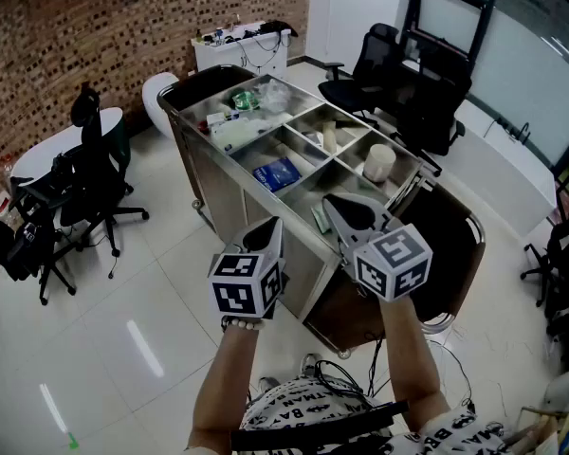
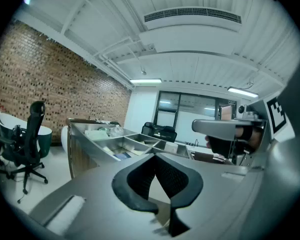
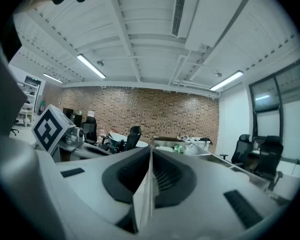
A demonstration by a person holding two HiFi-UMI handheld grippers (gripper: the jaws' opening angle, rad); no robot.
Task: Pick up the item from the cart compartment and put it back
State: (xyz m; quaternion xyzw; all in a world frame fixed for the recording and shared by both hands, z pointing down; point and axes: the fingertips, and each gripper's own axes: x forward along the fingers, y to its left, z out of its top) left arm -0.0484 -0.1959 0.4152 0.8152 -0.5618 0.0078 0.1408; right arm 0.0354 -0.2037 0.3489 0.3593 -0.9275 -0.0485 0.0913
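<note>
A steel cart [image 1: 229,173] stands ahead of me with several open compartments on top. One middle compartment holds a blue packet [image 1: 279,173]; a white roll [image 1: 379,162] stands in the right one. A green item [image 1: 245,100] and a clear bag [image 1: 277,93] lie in the far compartment. My left gripper [image 1: 270,227] hovers at the cart's near edge, shut with nothing in it; its tips [image 2: 155,156] meet. Beside it, over the near compartment, my right gripper [image 1: 334,204] is shut and empty, its jaws [image 3: 151,151] pressed together. The cart [image 2: 95,134] shows in the left gripper view.
Black office chairs stand to the left [image 1: 90,173] and behind the cart [image 1: 379,64]. A round white table [image 1: 47,150] is at the left, near a brick wall [image 1: 95,27]. A dark rounded seat [image 1: 450,245] sits by the cart's near right corner. Cables [image 1: 346,363] lie on the floor.
</note>
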